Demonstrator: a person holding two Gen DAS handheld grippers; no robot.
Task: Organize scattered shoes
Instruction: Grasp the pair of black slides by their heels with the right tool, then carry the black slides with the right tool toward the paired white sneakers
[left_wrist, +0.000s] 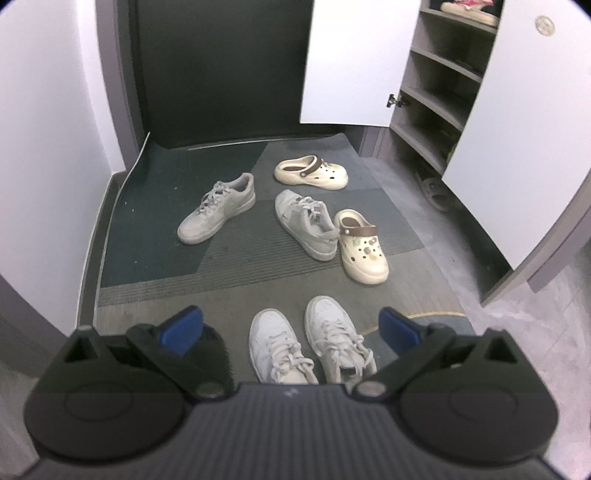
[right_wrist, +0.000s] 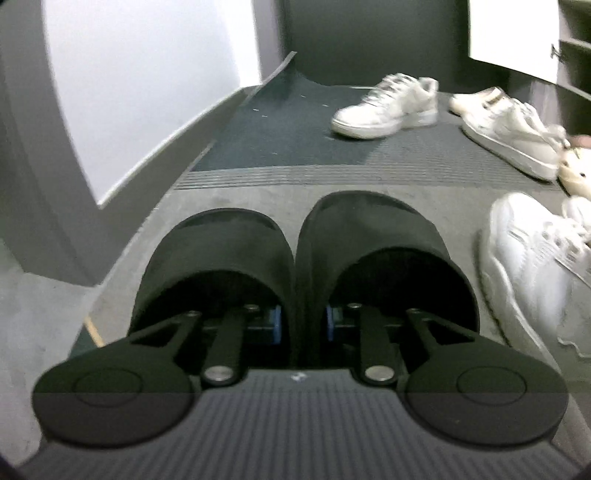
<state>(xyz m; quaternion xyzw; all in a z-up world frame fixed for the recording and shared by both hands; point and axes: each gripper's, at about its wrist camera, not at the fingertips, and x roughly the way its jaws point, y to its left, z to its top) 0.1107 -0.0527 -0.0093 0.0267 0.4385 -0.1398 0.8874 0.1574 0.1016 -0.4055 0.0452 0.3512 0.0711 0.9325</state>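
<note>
Place: we take this for the entrance hall of a home.
Door: a dark door (left_wrist: 221, 70) closes the far end, between white walls.
Floor: we see a ribbed entry mat (left_wrist: 236, 258) laid in grey and dark green patches.
Storage: a shoe cabinet (left_wrist: 436, 92) stands open on the right, its grey shelves holding footwear.
Shoes: we count sneakers (left_wrist: 218, 212), clogs (left_wrist: 312, 172) and black slippers (right_wrist: 295, 258) scattered across the mat.

Four sneakers (left_wrist: 217, 209); two clogs (left_wrist: 312, 172); two black slippers (right_wrist: 218, 266).
</note>
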